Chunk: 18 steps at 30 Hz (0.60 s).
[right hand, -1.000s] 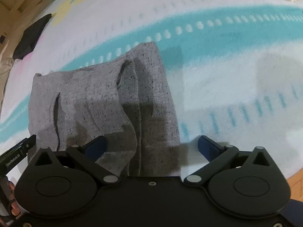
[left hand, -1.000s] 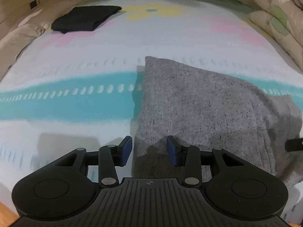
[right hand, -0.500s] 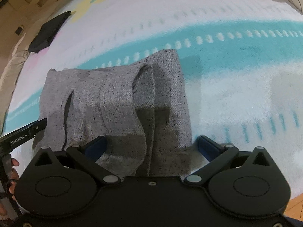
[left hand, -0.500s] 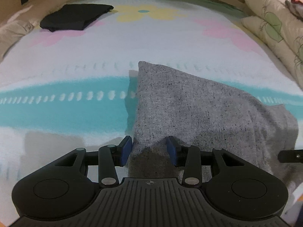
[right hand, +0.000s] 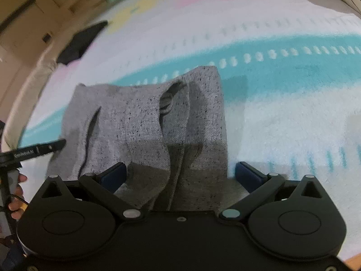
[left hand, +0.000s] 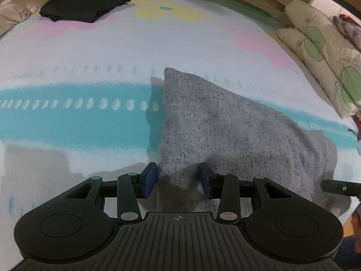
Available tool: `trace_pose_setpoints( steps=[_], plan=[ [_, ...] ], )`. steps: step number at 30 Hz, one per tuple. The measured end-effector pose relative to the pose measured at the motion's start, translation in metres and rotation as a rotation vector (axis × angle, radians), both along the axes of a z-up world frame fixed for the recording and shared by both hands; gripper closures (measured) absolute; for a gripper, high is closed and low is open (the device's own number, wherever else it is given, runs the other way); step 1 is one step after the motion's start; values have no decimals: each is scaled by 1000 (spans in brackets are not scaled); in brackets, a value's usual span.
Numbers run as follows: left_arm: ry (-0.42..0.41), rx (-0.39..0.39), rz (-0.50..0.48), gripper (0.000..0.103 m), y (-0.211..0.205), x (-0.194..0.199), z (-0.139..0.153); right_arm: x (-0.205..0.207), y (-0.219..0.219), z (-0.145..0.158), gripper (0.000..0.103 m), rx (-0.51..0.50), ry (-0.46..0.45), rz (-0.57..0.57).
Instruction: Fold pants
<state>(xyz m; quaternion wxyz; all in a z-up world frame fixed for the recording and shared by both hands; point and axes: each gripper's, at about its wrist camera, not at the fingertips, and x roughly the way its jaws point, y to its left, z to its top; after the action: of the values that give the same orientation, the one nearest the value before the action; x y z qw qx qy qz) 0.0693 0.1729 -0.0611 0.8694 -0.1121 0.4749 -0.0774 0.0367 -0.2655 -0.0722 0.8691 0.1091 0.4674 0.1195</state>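
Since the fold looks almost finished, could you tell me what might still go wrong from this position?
1. The left tool has its fingers open around the near left corner of the grey pants; closing there may pinch only the top layer, and lifting could peel the fold open.
2. In the right wrist view a loose flap stands up in ridges, so pressing down could set creases.
3. The right tool straddles the near edge with its fingers wide open; dragging might skew the stack across the blanket.
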Motion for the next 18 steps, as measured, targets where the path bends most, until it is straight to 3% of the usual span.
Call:
trace_pose_setpoints(
  steps=[3, 9, 18],
  plan=[
    [13, -52, 9, 63, 9, 1, -4, -6, -9, -2, 0, 57, -32, -21],
    [36, -150, 56, 62, 26, 1, -9, 0, -12, 2, 0, 61, -5, 32],
    [5, -116, 73, 62, 25, -4, -2, 4, -24, 1, 0, 128, 14, 22]
  ],
)
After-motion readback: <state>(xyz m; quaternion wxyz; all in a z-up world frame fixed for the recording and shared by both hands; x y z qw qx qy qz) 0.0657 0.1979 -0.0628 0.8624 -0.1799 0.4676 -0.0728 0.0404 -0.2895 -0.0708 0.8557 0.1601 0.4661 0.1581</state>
